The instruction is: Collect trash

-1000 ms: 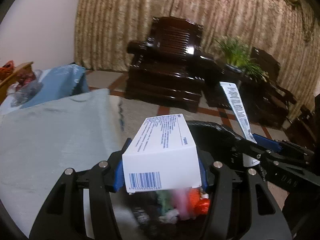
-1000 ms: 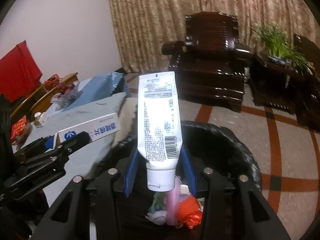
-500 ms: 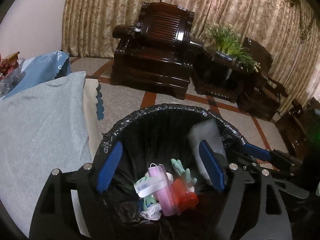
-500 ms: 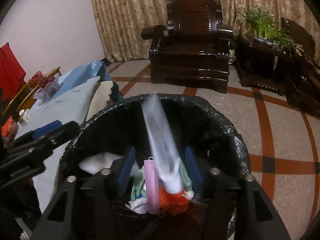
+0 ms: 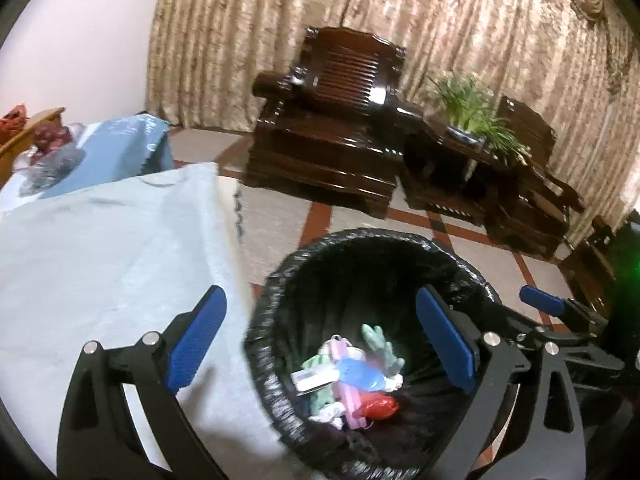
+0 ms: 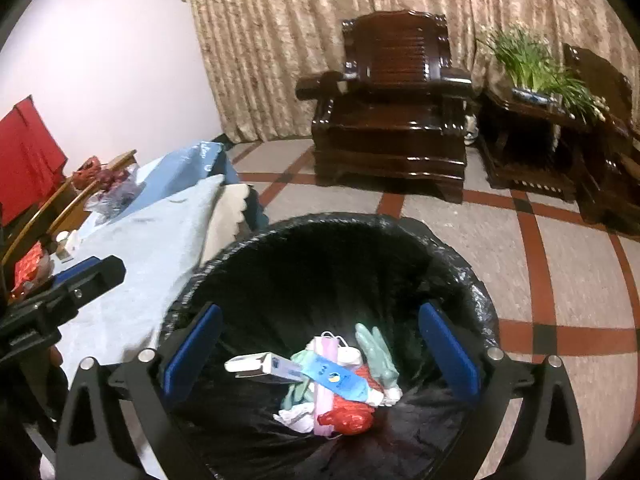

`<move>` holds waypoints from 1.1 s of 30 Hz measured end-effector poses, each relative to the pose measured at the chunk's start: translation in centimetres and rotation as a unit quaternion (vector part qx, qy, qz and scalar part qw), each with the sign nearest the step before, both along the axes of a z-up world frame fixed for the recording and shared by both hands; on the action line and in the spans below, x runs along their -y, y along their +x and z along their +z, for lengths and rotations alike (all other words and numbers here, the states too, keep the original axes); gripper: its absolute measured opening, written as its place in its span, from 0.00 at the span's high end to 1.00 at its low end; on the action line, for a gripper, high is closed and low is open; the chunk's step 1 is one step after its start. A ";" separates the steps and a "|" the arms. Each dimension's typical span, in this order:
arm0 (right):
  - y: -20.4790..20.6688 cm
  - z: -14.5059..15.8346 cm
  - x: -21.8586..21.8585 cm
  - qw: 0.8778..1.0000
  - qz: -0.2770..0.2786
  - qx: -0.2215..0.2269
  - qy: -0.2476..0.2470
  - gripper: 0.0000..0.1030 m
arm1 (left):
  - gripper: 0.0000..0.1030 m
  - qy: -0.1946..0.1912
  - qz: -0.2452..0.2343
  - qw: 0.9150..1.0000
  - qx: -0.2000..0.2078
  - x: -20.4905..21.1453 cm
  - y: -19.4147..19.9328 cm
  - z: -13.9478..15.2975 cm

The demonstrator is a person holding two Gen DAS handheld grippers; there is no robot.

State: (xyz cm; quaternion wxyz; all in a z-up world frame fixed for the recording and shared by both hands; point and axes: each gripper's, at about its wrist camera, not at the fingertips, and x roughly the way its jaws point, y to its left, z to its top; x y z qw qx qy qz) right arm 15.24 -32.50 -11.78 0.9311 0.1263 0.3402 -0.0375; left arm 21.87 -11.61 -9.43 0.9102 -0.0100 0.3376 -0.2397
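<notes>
Black-lined round plastic bin (image 6: 460,264) already holding white carton (image 6: 256,364) and blue-white tube (image 6: 340,378); left gripper (image 5: 320,340) and right gripper (image 6: 320,348) both spread wide, empty, no more trash visible on pale-blue cloth (image 5: 100,248).

Heavy beige patterned curtains (image 6: 320,40) cover the back wall, meeting a plain white wall (image 6: 100,60) on the left. The floor (image 6: 500,248) is pale speckled tile crossed by red-brown bands. A dark carved wooden armchair (image 6: 392,112) stands before the curtains — beside it a dark wooden side table (image 6: 532,140) bearing a green grassy potted plant (image 6: 532,64). A pale blue cloth (image 5: 100,260) drapes the surface at left.
</notes>
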 end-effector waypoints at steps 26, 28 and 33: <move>-7.5 8.7 -7.8 0.992 0.085 0.086 -0.025 0.06 | 0.09 0.011 0.075 0.995 0.070 -7.5 -11.6 7.3; -7.9 9.2 -8.2 0.991 0.088 0.091 -0.030 0.06 | 0.09 0.007 0.077 0.994 0.075 -7.7 -12.2 7.8; -8.5 9.5 -8.9 0.990 0.094 0.097 -0.038 0.06 | 0.09 0.006 0.081 0.993 0.086 -8.1 -13.4 8.4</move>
